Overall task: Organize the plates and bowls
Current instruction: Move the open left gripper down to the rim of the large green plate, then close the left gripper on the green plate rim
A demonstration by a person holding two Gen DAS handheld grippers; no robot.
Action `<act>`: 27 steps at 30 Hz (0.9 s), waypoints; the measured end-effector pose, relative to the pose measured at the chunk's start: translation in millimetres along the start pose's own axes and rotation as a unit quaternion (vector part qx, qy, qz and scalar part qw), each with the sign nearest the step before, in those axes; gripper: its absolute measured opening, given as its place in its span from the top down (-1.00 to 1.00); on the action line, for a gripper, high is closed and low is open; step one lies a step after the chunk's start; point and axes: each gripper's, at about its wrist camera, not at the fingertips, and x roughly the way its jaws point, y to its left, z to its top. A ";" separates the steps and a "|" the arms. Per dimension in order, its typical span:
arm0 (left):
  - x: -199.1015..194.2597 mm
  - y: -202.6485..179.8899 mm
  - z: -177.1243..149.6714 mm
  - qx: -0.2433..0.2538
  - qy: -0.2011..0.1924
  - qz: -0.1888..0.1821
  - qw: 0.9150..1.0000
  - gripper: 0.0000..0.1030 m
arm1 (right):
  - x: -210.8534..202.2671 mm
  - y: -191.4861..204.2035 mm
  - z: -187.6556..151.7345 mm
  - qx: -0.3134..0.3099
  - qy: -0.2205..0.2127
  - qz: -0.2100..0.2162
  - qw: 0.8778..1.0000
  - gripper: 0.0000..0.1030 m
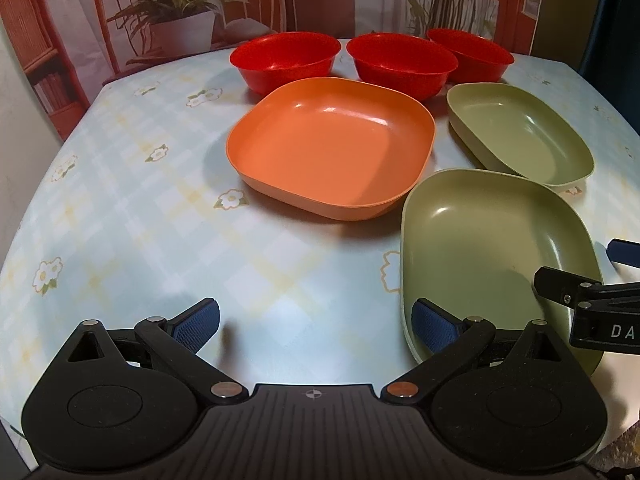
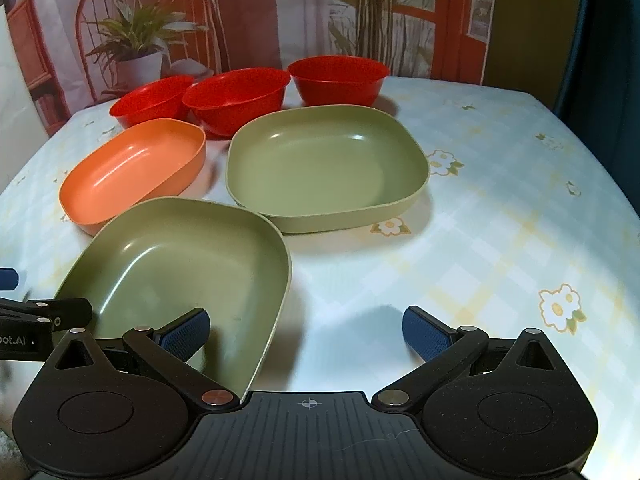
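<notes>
Plates and bowls, six pieces, all single and unstacked on the flowered tablecloth (image 1: 120,208); we take the near green plate (image 1: 480,248) as landmark and place everything else from it.

- Near green plate: square with rounded corners, shallow, closest piece to both tools. No real long axis; one corner points toward us.
- Left gripper (image 1: 316,320): jaws wide apart, holding nothing. Its right pad sits at or over the plate's left near rim; we cannot tell whether it touches. The left pad hangs over bare cloth, so the plate lies to this tool's right, not between its pads.
- Right gripper (image 2: 306,330): also spread wide and empty. Its left pad is over the plate's inner floor near the right-hand wall, its right pad outside over cloth, so that wall lies between the pads.
- Far green plate (image 2: 326,168): just beyond the landmark, close but apart.
- Orange plate (image 1: 330,152): beyond and to the left, apart.
- Three red bowls (image 1: 284,58), (image 1: 400,62), (image 1: 470,54): in a row well beyond, behind both farther plates.

Judgement: we rate the right tool better placed to pinch the landmark's rim, since it already straddles a wall; the matching green plate directly beyond looks the likely stacking spot.
</notes>
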 end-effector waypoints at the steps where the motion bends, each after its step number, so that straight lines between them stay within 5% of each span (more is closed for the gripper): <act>1: 0.5 0.3 0.1 -0.001 0.001 -0.002 1.000 -1.00 | 0.1 -0.1 -0.2 -0.001 0.001 0.000 1.000 -0.99; 12: 7.8 7.0 -3.9 -0.029 0.009 -0.035 0.999 -1.00 | 1.8 1.9 -1.4 -0.010 -0.001 -0.005 1.000 -0.99; 27: 6.6 4.1 -4.4 -0.009 0.012 -0.043 0.999 -1.00 | 0.7 -0.7 -1.9 -0.006 -0.002 -0.001 1.000 -0.99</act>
